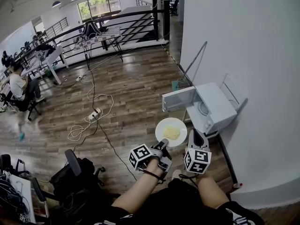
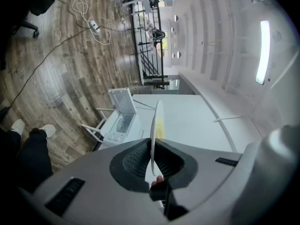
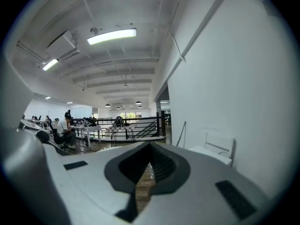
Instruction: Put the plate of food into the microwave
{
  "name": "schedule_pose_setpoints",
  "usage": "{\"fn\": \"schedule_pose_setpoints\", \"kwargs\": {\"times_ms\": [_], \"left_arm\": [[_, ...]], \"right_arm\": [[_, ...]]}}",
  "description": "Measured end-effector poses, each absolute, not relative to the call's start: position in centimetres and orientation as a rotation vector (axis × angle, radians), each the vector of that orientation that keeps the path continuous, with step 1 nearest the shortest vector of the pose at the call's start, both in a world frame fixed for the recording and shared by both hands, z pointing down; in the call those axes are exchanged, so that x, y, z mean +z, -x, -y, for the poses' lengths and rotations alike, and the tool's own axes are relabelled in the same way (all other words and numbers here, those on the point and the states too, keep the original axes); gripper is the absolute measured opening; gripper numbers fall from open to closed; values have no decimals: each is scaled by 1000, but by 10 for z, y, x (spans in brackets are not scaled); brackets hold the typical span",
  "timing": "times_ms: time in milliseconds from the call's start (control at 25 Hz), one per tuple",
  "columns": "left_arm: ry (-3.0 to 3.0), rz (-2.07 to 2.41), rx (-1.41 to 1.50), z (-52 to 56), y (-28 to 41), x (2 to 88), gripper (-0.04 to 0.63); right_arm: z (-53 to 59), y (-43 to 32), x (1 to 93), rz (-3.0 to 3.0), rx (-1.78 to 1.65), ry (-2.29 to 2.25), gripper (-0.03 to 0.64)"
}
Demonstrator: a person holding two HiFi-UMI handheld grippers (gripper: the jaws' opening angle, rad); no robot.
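Left gripper (image 1: 162, 147) and right gripper (image 1: 193, 136): pale grey shells, black ribbed fingers (image 2: 133, 161), each with a black-and-white marker cube (image 1: 140, 156). Black wrist strap (image 1: 151, 174), dark trousers (image 1: 187, 198) at 6 o'clock, white shoes (image 2: 47, 131).

**Bright, even light, with a fisheye bend at every edge**

Daylight comes in through the far windows (image 1: 98, 4) and puts a sheen on the wood floor (image 1: 126, 93). A ceiling strip light (image 3: 111, 35) glares in the right gripper view, and a second strip (image 2: 265, 53) blows out white in the left gripper view. Shadows are soft. A dark vignette rings both gripper views, and straight lines bow hard. Up close the left gripper (image 2: 153, 149) blurs, while the plate (image 2: 157, 121) shows a crisp rim.
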State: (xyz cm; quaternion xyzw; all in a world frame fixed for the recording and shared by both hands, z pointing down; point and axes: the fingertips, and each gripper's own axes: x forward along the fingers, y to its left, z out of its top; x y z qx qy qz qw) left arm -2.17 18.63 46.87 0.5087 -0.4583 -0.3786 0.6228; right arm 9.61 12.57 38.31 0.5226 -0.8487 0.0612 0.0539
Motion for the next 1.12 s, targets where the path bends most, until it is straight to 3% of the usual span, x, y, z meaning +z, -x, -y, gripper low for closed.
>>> {"fn": "schedule_pose_setpoints", "kwargs": {"times_ms": [320, 1120], "left_arm": [[-1163, 1044, -836, -151, 41, 479, 15], [-1221, 1044, -827, 58, 85, 464, 15]], "right_arm": [[-84, -75, 390, 2580, 213, -1622, 6], [132, -43, 380, 2601, 231, -1691, 6]]}}
